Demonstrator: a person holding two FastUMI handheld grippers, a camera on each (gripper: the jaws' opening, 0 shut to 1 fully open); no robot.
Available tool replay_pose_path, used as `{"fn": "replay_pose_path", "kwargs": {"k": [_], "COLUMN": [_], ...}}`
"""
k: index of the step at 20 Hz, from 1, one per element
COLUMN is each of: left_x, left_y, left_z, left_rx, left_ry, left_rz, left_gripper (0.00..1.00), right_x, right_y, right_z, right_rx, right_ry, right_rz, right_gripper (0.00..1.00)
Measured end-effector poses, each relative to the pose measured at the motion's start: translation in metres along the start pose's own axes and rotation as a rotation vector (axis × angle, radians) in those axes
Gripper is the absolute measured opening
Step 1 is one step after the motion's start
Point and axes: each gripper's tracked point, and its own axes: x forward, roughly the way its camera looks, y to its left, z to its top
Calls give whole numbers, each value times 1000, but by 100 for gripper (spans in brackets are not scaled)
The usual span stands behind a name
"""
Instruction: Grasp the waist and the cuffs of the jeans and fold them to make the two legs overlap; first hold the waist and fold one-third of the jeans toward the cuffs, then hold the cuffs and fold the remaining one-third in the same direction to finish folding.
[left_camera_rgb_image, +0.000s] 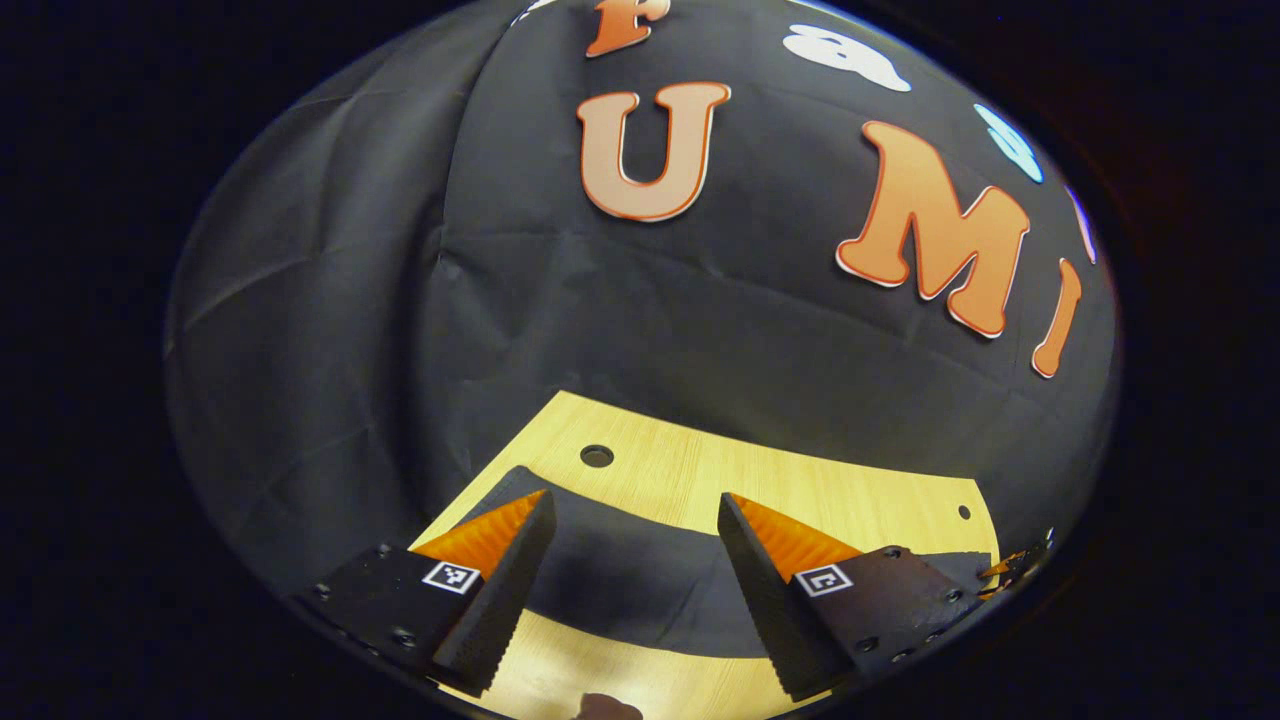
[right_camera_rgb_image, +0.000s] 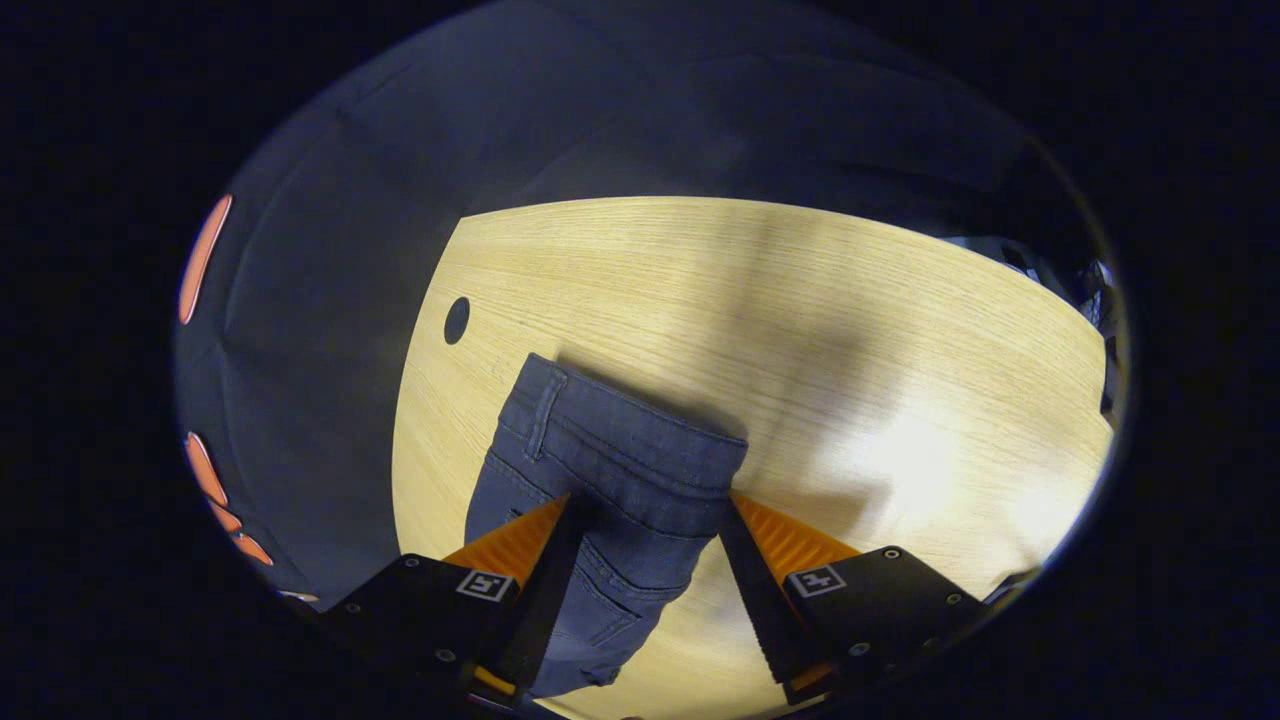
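Observation:
The dark blue jeans (right_camera_rgb_image: 610, 470) lie flat on the wooden table (right_camera_rgb_image: 800, 320), narrow, waistband and a belt loop at the far end, a back pocket nearer me. My right gripper (right_camera_rgb_image: 645, 505) stands open just above them, one finger on each side of the cloth, neither pressing on it. My left gripper (left_camera_rgb_image: 635, 500) is open too, low over the table (left_camera_rgb_image: 700, 470). A dark strip (left_camera_rgb_image: 640, 570) runs across the wood between its fingers; I cannot tell whether it is denim or shadow.
A round hole (left_camera_rgb_image: 597, 456) sits in the table near the black cloth wall, and shows again in the right gripper view as a hole (right_camera_rgb_image: 456, 320) left of the waistband. Bare wood (right_camera_rgb_image: 900, 400) stretches right of the jeans. A small screw hole (left_camera_rgb_image: 963, 512) marks the right edge.

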Motion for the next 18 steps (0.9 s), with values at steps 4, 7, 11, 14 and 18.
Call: {"fn": "replay_pose_path", "kwargs": {"k": [4, 7, 11, 14, 18], "left_x": [-21, -39, -59, -70, -73], "left_y": [-13, -28, -43, -50, -52], "left_z": [-13, -24, -42, -45, -45], "left_rx": [3, -28, 38, 60, 73], "left_ry": [-21, -27, -33, -43, -46], "left_rz": [-15, -34, -46, -55, -69], "left_gripper": [98, 100, 98, 98, 98], "right_x": [2, 5, 3, -5, -23], "right_y": [-10, -7, -3, 3, 14], "right_z": [2, -3, -3, 0, -1], "right_rx": [-25, -36, -22, -22, -63], "right_ry": [-24, -37, -45, -92, -155], "right_rz": [-13, -13, -5, 13, 20], "right_gripper": [55, 33, 22, 15, 15]}}
